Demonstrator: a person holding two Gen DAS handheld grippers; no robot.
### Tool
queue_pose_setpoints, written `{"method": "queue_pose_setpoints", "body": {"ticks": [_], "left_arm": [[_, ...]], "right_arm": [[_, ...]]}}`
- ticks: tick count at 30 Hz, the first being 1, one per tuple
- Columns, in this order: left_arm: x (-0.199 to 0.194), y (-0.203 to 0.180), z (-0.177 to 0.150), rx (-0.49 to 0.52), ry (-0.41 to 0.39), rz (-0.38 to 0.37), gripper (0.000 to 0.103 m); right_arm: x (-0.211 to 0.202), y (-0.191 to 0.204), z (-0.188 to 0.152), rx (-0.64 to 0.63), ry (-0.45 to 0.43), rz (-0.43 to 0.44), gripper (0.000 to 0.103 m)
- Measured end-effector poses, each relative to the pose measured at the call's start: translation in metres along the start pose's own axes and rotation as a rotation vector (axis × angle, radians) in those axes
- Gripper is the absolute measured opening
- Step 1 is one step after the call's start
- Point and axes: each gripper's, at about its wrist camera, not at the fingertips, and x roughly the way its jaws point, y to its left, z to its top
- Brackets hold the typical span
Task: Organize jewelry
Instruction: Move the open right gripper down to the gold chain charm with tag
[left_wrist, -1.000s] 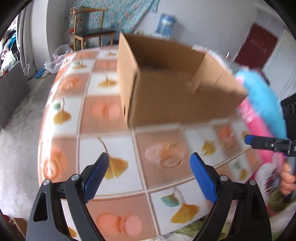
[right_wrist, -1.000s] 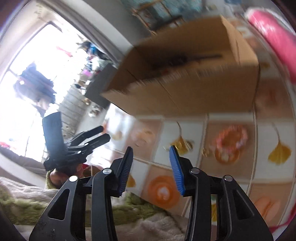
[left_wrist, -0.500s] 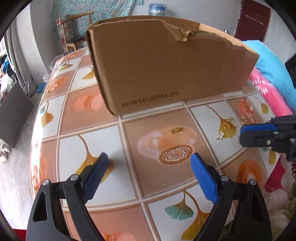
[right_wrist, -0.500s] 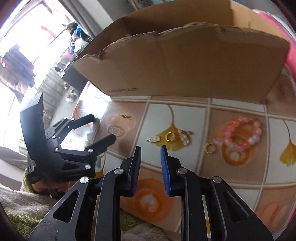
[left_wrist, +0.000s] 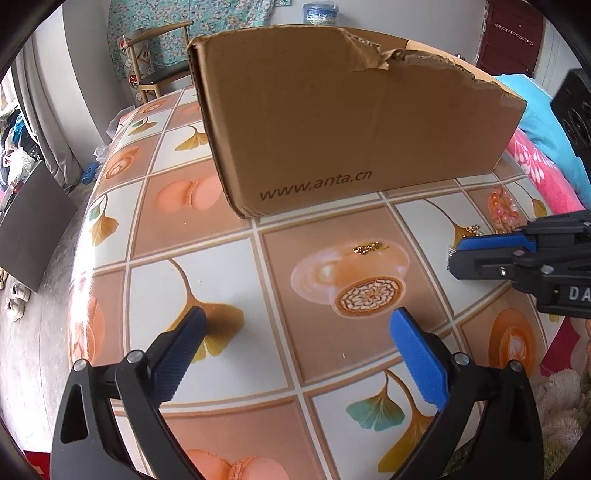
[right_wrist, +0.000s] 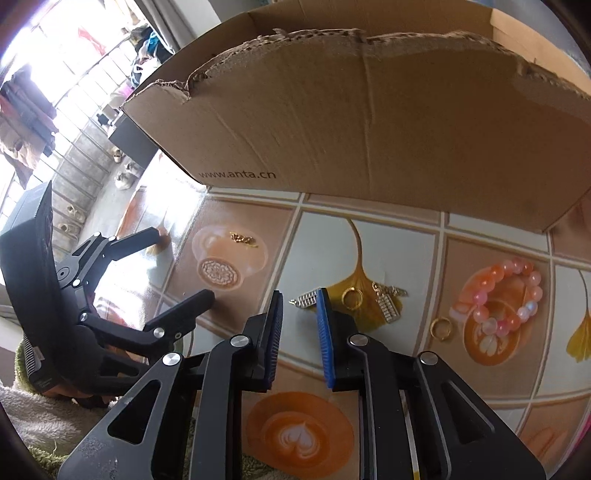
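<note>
Right gripper (right_wrist: 299, 301) closing over, partly hiding, a silver charm (right_wrist: 305, 298).

Jewelry (right_wrist: 384, 301) lies scattered on the table (left_wrist: 229, 258) before the cardboard box (left_wrist: 351, 136).

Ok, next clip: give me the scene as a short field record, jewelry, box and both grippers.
surface: tablecloth, tile print
box: cardboard box, behind the jewelry
jewelry: gold chain; silver charm; gold ring; bead bracelet
left gripper: jaws opening, nothing between
right gripper: jaws closing near silver charm, nothing gripped
</note>
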Motion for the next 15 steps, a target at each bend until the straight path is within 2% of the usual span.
{"method": "queue_pose_setpoints", "body": {"ticks": [4,15], "left_arm": [[0.000,0.001,-0.001,0.016,-0.002,-0.008,0.097],[-0.001,-0.001,-0.004,0.013,-0.007,-0.001,0.098]], "right_arm": [[0.006,0.011,0.004,-0.040,-0.013,-0.023,0.009],[0.018,0.039,0.013,-0.119,-0.024,-0.099,0.008]]}}
